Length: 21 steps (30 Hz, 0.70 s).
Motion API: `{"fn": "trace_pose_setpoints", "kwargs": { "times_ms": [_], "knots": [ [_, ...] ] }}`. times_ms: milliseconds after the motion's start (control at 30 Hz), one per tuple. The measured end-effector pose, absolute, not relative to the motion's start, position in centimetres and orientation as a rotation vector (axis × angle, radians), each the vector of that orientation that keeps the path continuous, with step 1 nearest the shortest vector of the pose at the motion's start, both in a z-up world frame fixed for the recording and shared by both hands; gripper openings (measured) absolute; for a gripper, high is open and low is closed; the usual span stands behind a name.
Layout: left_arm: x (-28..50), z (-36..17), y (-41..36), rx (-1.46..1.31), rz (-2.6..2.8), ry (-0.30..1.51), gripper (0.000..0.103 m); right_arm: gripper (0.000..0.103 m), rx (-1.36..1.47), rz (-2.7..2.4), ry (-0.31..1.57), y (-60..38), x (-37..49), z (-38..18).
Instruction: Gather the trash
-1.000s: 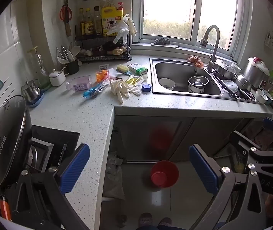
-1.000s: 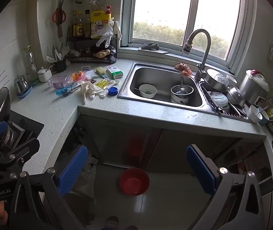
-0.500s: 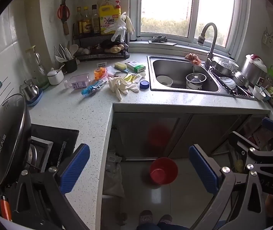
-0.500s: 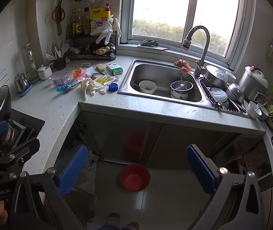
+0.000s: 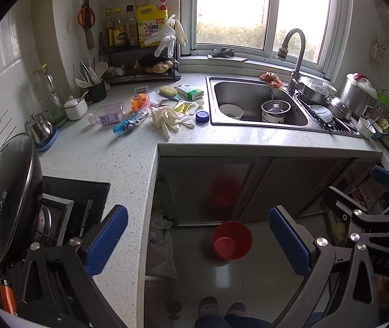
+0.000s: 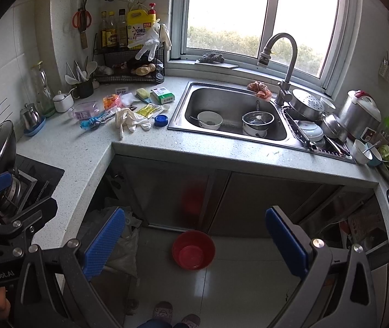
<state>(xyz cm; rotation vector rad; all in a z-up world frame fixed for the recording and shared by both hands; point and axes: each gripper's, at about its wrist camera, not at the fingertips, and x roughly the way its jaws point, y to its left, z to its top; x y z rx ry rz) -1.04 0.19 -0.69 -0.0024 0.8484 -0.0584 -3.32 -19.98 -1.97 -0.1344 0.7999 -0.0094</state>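
Observation:
Trash lies in a cluster on the grey counter point(image 5: 107, 161) left of the sink: crumpled white gloves point(image 5: 168, 119) point(image 6: 129, 120), a blue wrapper point(image 5: 129, 124) point(image 6: 94, 122), a clear pink-labelled bottle point(image 5: 107, 113) point(image 6: 84, 111), an orange packet point(image 5: 139, 102) point(image 6: 111, 101), yellow sachets point(image 5: 184, 107) point(image 6: 148, 110), a blue cap point(image 5: 202, 117) point(image 6: 161, 121) and a green-white box point(image 5: 190, 91) point(image 6: 163, 94). A red bucket point(image 5: 231, 239) point(image 6: 193, 249) stands on the floor. My left gripper point(image 5: 198, 242) and right gripper point(image 6: 196, 242) are open, empty, far back from the counter.
The sink point(image 6: 230, 114) holds a bowl and a steel pot. A dish rack, rice cooker point(image 6: 359, 116) and bowls crowd the right. A lidded wok point(image 5: 2, 202) sits on the stove at left. A person's slippered feet point(image 6: 175, 313) stand on the tiled floor.
Both views have pulled back and slightly up from the counter; the trash cluster and the sink look smaller and farther. Both grippers stay open.

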Motion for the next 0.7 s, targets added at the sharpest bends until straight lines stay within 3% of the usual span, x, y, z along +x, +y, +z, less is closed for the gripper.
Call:
{"fn": "trace_pose_setpoints", "kwargs": {
  "times_ms": [700],
  "knots": [
    [-1.55,-1.04,0.26,-0.013,-0.071,0.855,0.103,0.103,-0.139,-0.003,0.808,-20.18,-3.92,-2.15]
  ]
}}
